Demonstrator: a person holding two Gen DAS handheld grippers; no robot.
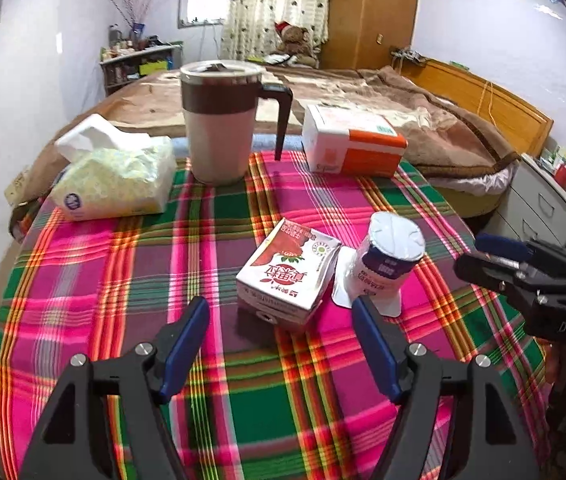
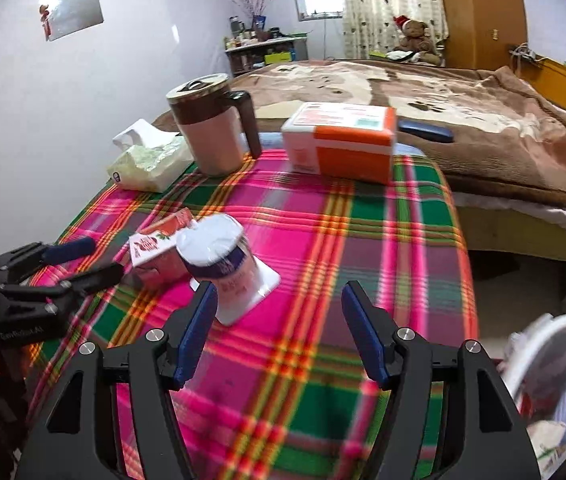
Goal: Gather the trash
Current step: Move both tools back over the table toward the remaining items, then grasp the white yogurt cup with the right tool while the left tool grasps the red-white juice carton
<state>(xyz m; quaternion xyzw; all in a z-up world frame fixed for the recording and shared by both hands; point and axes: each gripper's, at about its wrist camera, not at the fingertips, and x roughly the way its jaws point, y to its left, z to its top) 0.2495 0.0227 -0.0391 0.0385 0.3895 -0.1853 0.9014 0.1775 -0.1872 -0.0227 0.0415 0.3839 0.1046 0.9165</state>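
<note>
Two grippers hover over the plaid tablecloth, both spread wide and holding nothing. The left gripper has the red milk carton just ahead between its fingers, with the upturned yogurt cup beside its right finger. The right gripper has that yogurt cup ahead near its left finger. The risk, as I judge it: carton and cup stand close together, so closing on one could knock the other over. The white bin sits low to the right gripper's right.
</note>
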